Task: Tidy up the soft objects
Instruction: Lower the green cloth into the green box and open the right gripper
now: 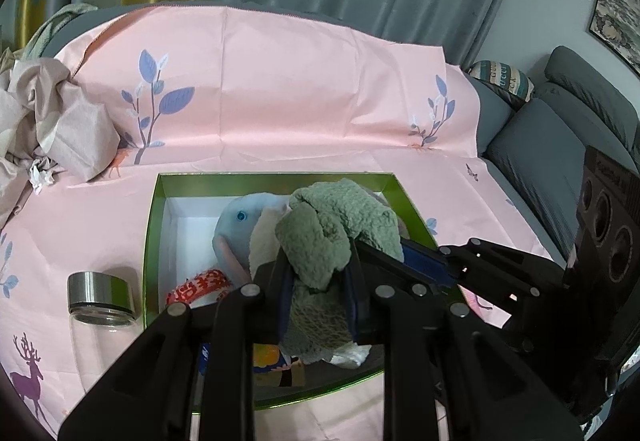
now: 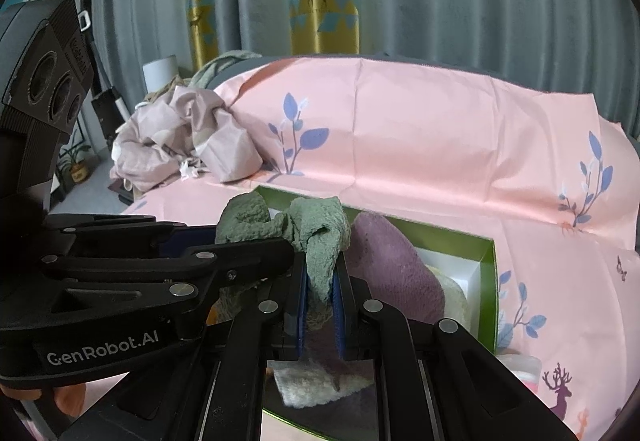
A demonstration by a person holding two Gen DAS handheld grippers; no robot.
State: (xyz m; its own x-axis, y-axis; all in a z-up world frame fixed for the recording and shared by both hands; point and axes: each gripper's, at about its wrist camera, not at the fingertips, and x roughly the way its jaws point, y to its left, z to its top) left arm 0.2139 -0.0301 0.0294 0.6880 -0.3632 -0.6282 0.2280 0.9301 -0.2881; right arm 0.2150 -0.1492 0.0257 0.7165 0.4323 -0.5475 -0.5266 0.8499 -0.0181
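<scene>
A fuzzy green cloth point(image 1: 340, 225) hangs bunched over the green box point(image 1: 154, 225), and both grippers hold it. My left gripper point(image 1: 320, 281) is shut on one end of the cloth. My right gripper point(image 2: 322, 277) is shut on another fold of the same green cloth point(image 2: 316, 237); it reaches in from the right in the left wrist view as a black arm point(image 1: 480, 265). Inside the box lie a pale blue plush toy point(image 1: 240, 219) with a red printed band point(image 1: 200, 287), and a purple plush point(image 2: 384, 265). The cloth hides part of the box's inside.
The box sits on a pink sheet with leaves and deer point(image 1: 300, 89) spread over a sofa. A glass jar with a metal lid point(image 1: 100, 301) lies left of the box. Crumpled beige fabric point(image 1: 48, 121) is piled at the far left. Grey sofa cushions point(image 1: 540, 153) lie to the right.
</scene>
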